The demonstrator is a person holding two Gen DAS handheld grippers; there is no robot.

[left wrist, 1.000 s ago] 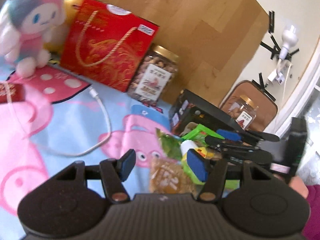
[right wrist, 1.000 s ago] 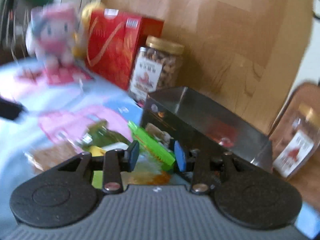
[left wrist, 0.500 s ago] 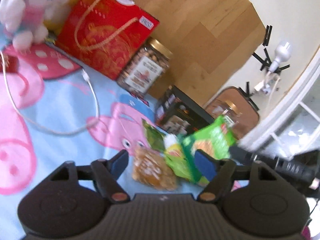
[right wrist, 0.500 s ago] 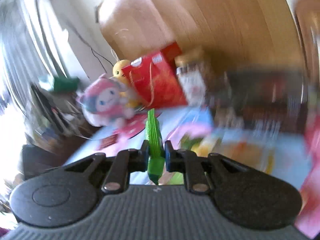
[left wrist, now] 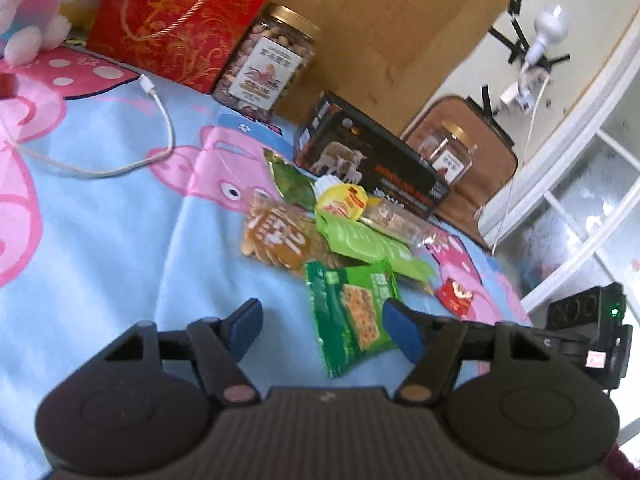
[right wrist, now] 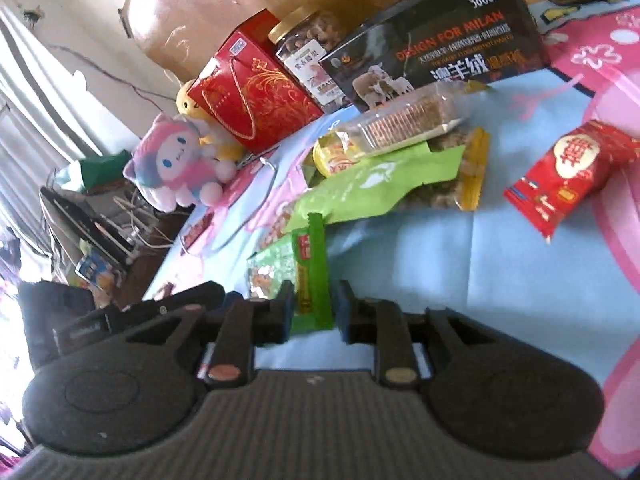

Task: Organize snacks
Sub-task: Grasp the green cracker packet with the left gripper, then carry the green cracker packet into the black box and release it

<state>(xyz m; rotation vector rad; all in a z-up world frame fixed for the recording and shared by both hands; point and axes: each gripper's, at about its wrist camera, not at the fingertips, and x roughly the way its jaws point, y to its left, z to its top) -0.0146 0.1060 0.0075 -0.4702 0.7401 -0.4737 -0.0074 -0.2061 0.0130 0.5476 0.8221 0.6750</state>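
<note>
Left wrist view: the left gripper (left wrist: 322,330) has been narrowing yet stands apart, the green cracker packet (left wrist: 352,318) lying on the blue blanket (left wrist: 120,248) between its fingers, unpressed. Ahead, a snack pile (left wrist: 320,228) fronts the black box (left wrist: 372,164).

Right wrist view: the right gripper (right wrist: 314,310) has been widening, the packet's edge between its fingers, unclamped. A red packet (right wrist: 568,178) lies apart.

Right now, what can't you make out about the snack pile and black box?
- Left wrist view: inside the black box, hidden by its wall.
- Both views: snacks under the light green bag, covered by it.
- Left wrist view: label on the far jar, too small.
- Right wrist view: face of the green cracker packet, seen edge-on.
</note>
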